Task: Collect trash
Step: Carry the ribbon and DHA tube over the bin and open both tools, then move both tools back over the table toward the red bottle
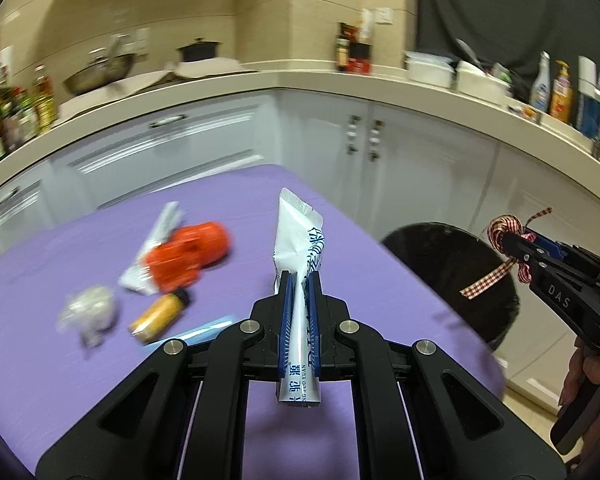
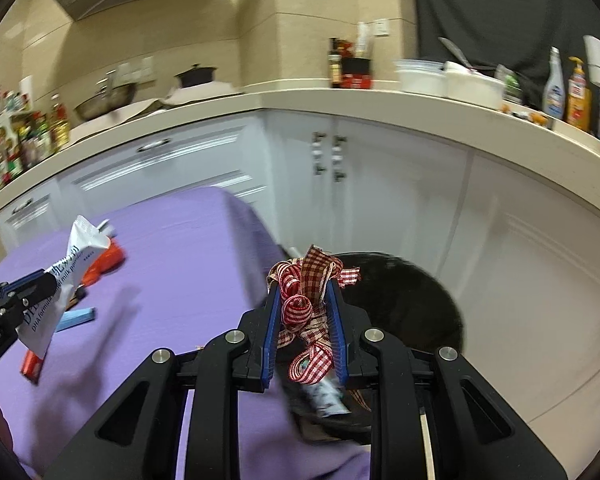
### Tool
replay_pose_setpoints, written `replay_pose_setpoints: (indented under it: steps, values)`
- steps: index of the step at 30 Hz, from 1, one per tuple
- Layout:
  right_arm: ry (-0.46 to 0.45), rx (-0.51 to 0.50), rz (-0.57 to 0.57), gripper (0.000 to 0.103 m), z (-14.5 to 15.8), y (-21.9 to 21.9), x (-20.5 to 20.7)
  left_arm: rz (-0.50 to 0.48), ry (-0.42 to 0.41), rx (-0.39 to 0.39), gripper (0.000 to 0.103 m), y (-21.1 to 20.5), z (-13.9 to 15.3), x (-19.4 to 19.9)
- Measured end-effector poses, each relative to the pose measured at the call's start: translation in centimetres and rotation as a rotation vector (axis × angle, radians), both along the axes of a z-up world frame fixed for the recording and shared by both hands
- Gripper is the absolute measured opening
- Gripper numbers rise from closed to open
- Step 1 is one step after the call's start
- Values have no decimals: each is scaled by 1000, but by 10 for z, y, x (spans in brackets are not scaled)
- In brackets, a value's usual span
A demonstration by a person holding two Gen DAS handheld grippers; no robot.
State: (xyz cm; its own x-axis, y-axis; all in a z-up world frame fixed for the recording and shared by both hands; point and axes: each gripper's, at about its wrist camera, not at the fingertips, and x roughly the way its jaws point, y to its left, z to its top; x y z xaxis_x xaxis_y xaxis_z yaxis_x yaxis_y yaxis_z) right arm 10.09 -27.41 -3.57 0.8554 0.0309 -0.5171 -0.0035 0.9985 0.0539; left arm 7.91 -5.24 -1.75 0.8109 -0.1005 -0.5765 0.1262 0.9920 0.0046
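Work surface: a table (image 1: 80,360) under a purple cloth, standing in a kitchen. Behind it run white cabinets (image 1: 420,168) and a beige countertop (image 1: 308,80) carrying a wok, a dark pot, bottles and white tubs.

On the cloth, loosely grouped: an orange toy car (image 1: 188,254) lying on a white wrapper, a small yellow bottle (image 1: 158,314) with a dark cap, a crumpled clear plastic wad (image 1: 90,312), and a light blue strip (image 2: 76,317). Motion blur smears all of these; their labels cannot be read. A red item at the cloth's near edge in the right wrist view is partly hidden by the sachet.

Left gripper (image 1: 299,280): jaws pinched on a white and blue sachet (image 1: 298,240), held upright above the cloth. Right gripper (image 2: 302,292): jaws clamped on a bundle of red-checked ribbon (image 2: 304,304), held over the bin's rim.

Container: a black bin (image 1: 452,264) with a dark liner stands beside the table's right edge. Inside, a crumpled printed wrapper (image 2: 324,396) shows; the rest is too dark to read.
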Motion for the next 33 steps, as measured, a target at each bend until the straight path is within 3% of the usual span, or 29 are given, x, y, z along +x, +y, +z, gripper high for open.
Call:
replay_pose_setpoints:
  steps: [6,21,24,26,33]
  values:
    - [10,2,-58,23,-6,-37,11,-86,12,38,8,-56,-9,25]
    - [61,26,-103,23,-38,-79,49,-198,57,104,9,-143,-34,85]
    - [75,29,-110,30,-44,-82,56,-203,69,129,18,-150,-42,92]
    - [78,33,-115,35,-46,-83,58,-196,72,125,38,-149,-45,94]
    - [78,29,-120,41,-46,-78,54,-163,69,109,43,-133,-42,93]
